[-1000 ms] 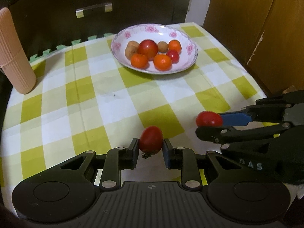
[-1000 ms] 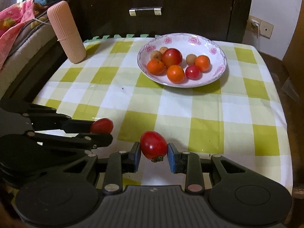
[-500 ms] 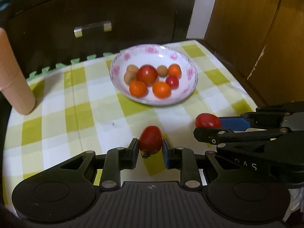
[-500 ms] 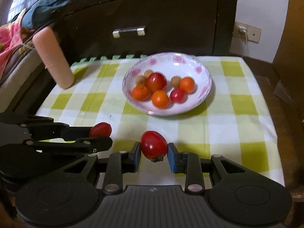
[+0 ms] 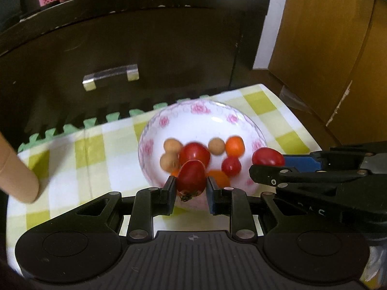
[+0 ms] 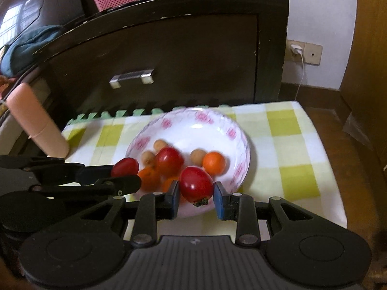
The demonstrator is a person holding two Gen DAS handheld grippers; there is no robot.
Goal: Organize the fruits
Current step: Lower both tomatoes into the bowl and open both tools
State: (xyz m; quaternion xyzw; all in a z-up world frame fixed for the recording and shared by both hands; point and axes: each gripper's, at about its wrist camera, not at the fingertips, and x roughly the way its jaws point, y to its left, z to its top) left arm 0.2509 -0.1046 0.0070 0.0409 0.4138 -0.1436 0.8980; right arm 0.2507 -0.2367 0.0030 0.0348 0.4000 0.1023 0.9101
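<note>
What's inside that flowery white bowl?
The bowl holds a big red tomato, a small one, brown round fruits and oranges. The tongs' tomato covers part of the front.

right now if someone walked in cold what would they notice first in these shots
First, the two black handheld grippers side by side, the left gripper and the right gripper, each shut on a glossy red cherry tomato at the near rim of the bowl. Just behind them, the white floral-rimmed bowl on the yellow-green checked tablecloth holds red, orange and tan fruits. A ribbed peach cylinder stands far left.
</note>
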